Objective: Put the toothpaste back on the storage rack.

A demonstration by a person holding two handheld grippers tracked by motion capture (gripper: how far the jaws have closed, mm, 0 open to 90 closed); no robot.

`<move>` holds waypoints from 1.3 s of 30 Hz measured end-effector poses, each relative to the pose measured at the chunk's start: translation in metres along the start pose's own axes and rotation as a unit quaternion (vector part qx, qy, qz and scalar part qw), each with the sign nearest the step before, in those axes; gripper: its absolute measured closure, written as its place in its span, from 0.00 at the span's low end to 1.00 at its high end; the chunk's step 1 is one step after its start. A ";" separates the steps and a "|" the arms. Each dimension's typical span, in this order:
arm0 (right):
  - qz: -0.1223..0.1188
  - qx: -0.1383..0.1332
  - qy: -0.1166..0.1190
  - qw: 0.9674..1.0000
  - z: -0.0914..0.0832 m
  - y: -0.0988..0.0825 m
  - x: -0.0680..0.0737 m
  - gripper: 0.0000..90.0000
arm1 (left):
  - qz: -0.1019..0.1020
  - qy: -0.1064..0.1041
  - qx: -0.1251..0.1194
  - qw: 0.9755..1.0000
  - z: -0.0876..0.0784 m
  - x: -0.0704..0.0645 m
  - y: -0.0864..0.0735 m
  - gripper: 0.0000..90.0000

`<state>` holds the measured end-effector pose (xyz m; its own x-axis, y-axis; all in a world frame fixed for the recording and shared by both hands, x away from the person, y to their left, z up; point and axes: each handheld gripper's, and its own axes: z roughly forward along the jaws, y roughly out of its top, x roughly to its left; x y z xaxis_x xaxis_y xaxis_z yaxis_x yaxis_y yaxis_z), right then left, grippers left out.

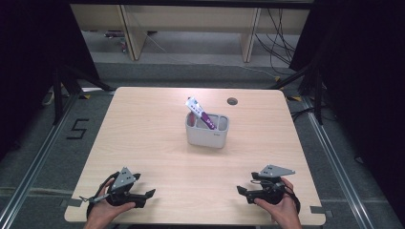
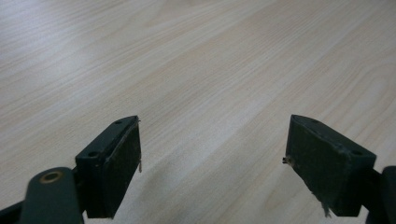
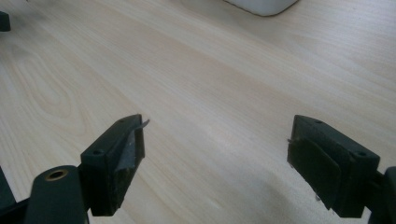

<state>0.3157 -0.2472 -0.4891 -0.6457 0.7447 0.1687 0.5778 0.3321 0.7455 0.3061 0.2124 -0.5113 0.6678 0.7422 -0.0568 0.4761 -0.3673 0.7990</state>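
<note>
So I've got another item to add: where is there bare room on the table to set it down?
Bare wood lies left and right of the white holder, and in the strip between it and the two grippers. The left gripper and right gripper take the near corners. The purple-labelled tube stands in the holder, near the cable hole.

Bare table [image 1: 157, 143] lies between both tools; only the white holder [image 1: 207, 130] stands mid-table.

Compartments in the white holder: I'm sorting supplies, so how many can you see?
2. The white plastic desk holder shows a left compartment holding the purple-and-white tube, and a right one that looks empty; more may be hidden.
</note>
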 end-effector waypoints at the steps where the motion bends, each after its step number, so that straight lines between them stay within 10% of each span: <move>1: 0.000 0.000 0.000 1.000 0.000 0.000 0.000 0.22 | 0.001 0.001 0.001 1.000 0.000 0.000 0.000 0.20; 39: -0.015 0.008 -0.008 1.000 -0.013 -0.020 0.004 0.20 | 0.002 0.000 0.008 1.000 0.000 0.000 0.000 0.20</move>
<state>0.2946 -0.2585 -0.4948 -0.6545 0.7436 0.1364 0.5666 0.3630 0.7397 0.3055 0.2123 -0.5113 0.6694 0.7410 -0.0537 0.4827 -0.3789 0.7896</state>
